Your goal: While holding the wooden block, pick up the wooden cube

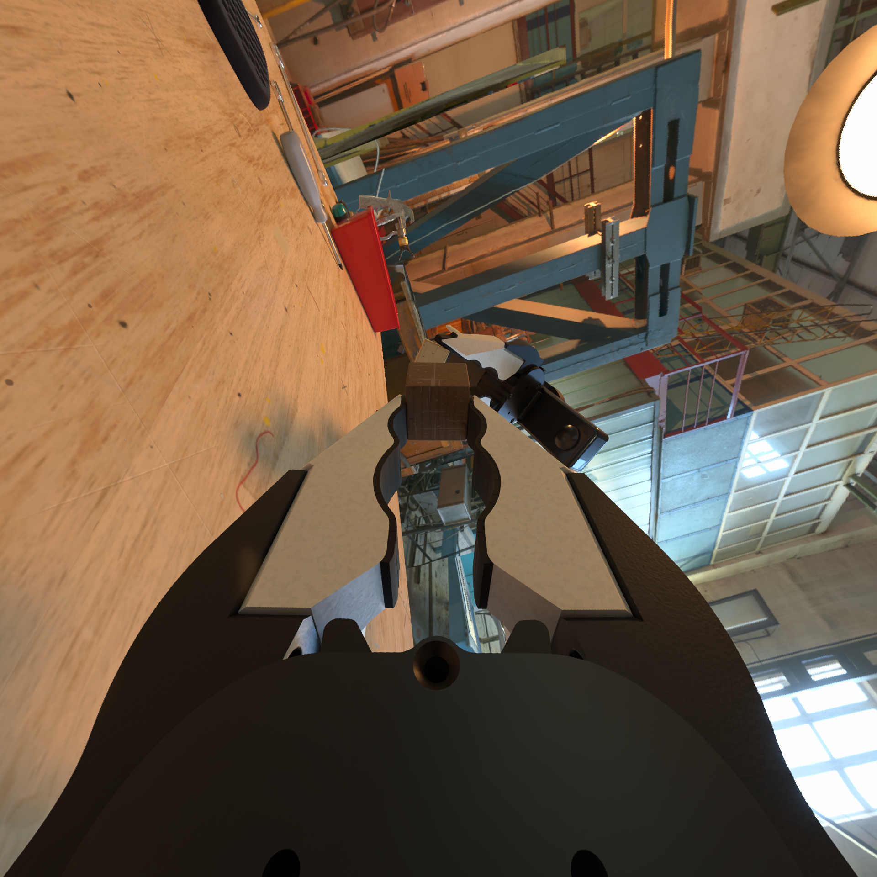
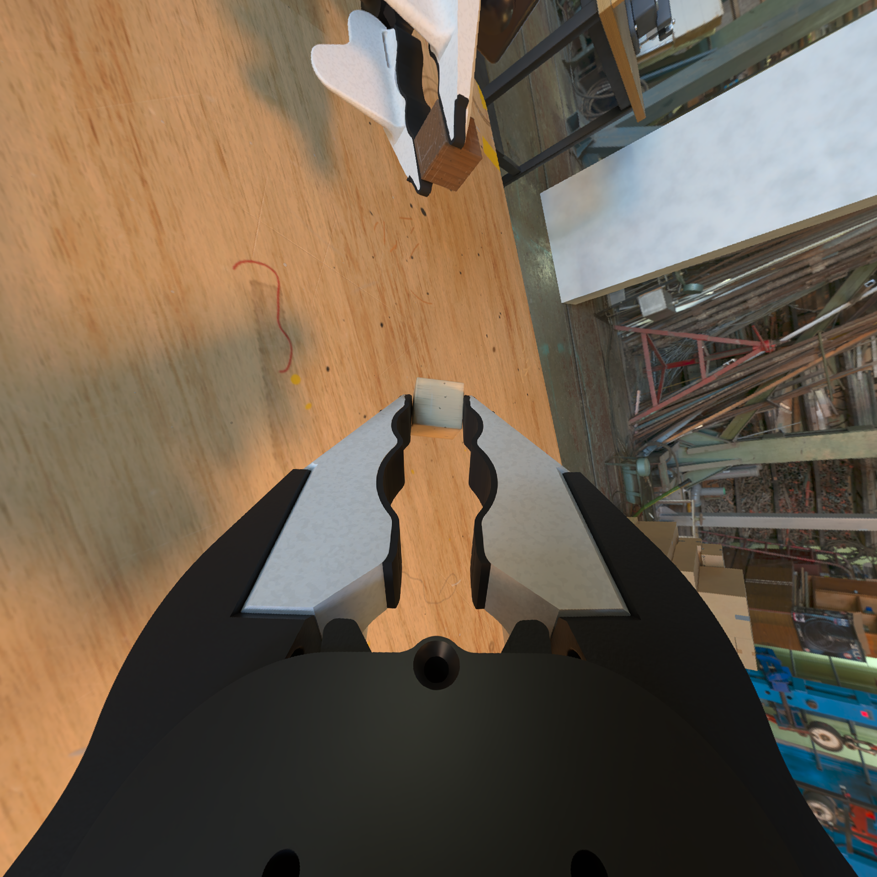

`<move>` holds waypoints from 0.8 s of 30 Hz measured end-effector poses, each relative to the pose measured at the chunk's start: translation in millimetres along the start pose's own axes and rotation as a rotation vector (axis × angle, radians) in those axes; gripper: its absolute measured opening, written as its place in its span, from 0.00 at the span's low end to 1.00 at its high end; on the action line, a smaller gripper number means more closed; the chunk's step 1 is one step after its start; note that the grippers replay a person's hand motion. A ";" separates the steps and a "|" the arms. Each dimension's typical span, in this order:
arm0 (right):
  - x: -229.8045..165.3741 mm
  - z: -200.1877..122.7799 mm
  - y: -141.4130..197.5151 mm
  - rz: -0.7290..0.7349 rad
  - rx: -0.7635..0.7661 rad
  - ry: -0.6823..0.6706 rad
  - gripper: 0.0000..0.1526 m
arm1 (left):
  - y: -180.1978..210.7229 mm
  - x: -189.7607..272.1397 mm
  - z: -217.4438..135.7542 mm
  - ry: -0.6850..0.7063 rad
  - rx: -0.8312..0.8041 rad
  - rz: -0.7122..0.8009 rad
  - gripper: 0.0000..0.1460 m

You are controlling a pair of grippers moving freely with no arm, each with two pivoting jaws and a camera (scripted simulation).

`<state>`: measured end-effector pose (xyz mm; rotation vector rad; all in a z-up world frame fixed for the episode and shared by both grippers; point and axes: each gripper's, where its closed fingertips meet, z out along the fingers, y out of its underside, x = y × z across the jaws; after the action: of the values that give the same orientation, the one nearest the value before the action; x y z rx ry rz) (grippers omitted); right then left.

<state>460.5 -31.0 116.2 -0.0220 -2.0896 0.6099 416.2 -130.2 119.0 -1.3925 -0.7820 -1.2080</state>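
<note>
Left gripper (image 1: 437,412): pinching dark-brown wooden cube (image 1: 437,401) at fingertips, frame centre; square-faced, scuffed, no long axis.
Right gripper (image 2: 436,412): clamping pale wooden block (image 2: 437,402), centre, above plywood table (image 2: 142,284).

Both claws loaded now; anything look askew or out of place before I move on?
Nothing stands out. The left claw grips the dark wooden block squarely at its tips, and the right claw holds the pale wooden cube the same way, above the table.

Table middle (image 2: 166,427): bare, open to pass.
Far edge: red box (image 1: 365,270), white tool (image 1: 303,175), black disc (image 1: 239,47) crowding.
</note>
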 end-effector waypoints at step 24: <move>-14.5 2.0 -1.0 1.040 0.106 -0.931 0.14 | 8.9 1.1 0.4 -0.098 -0.084 0.221 0.16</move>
<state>467.3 -36.3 104.3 -0.9759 -2.8530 1.5655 424.9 -131.8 117.5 -1.5728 -0.6313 -1.0163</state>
